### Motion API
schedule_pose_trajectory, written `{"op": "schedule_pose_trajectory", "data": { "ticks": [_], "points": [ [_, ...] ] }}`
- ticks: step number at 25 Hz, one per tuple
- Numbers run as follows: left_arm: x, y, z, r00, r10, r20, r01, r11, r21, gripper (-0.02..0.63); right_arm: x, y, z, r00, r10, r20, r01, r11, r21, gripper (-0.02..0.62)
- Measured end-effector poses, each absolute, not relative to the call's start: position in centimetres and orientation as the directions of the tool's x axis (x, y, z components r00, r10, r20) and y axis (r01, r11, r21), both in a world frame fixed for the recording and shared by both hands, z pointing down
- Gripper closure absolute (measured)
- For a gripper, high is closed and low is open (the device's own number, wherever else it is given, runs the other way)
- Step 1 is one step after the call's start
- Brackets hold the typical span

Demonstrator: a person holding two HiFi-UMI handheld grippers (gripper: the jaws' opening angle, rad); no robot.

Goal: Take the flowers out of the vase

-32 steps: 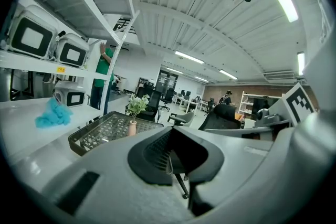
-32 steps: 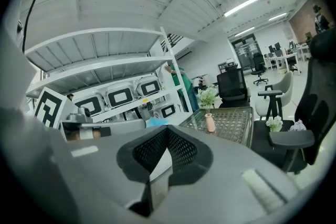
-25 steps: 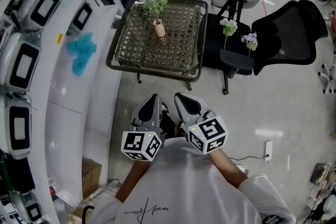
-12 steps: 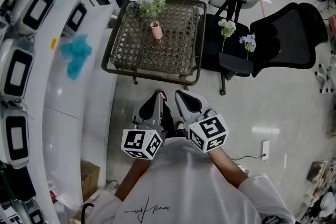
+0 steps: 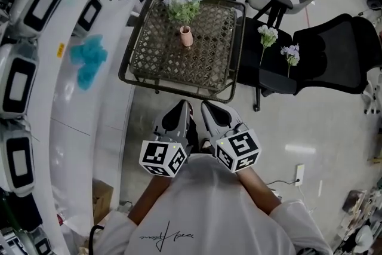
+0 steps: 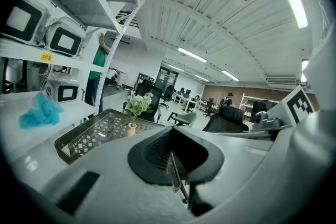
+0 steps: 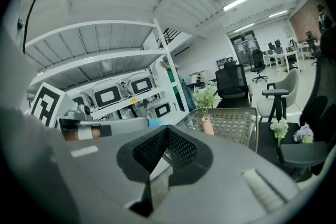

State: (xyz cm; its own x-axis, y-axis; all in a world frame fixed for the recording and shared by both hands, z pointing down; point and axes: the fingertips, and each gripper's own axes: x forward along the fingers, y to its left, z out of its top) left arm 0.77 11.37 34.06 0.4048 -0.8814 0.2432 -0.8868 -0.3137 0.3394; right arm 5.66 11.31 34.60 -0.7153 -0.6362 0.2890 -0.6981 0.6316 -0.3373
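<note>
Both the left tool (image 5: pixel 184 108) and the right tool (image 5: pixel 206 109) are closed and empty, well short of the pink vase (image 5: pixel 186 37) standing on the wicker counter (image 5: pixel 172 85), so pulling its flowers (image 5: pixel 184 2) with only one tool may tip this light-looking vase.

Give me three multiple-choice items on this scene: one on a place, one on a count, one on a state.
1. Where does the pink vase stand?
A. on the wicker table
B. on a chair seat
C. on the white shelf

2. How many flower stems rest on the black chair?
A. one
B. two
C. four

3. What state is the left hand-held gripper in?
A. open
B. shut and empty
C. shut on a flower

Answers: 1 A, the vase sits on the table's lattice top. 2 B, a white stem and a purple stem show there. 3 B, its jaws meet with nothing between.
</note>
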Motion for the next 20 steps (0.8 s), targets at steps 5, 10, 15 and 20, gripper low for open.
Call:
{"op": "schedule_pose_trajectory", "data": {
  "ticks": [5,10,15,20],
  "points": [
    [-0.4,8.1,33.5,0.411,-0.884,0.224,-0.883,-0.325,0.338,0.604,4.7,8.3,35.1,-0.700,-0.645,0.308,-0.714,0.611,-0.342,0.589],
    [-1.6,4.5,34.1,0.431,-0.868,0.247,-0.876,-0.337,0.345,0.604,3.3,5.2,35.3,-0.692,-0.647,0.319,-0.720,0.595,-0.357,0.589],
    [-3.5,1.3,35.0,0.437,-0.857,0.271,-0.876,-0.338,0.345,0.604,0.9,2.6,35.9,-0.696,-0.634,0.337,-0.717,0.589,-0.372,0.589],
    [-5.1,-1.3,35.6,0.465,-0.842,0.275,-0.860,-0.355,0.367,0.604,-0.7,0.1,36.4,-0.676,-0.643,0.360,-0.736,0.561,-0.378,0.589]
  ]
}}
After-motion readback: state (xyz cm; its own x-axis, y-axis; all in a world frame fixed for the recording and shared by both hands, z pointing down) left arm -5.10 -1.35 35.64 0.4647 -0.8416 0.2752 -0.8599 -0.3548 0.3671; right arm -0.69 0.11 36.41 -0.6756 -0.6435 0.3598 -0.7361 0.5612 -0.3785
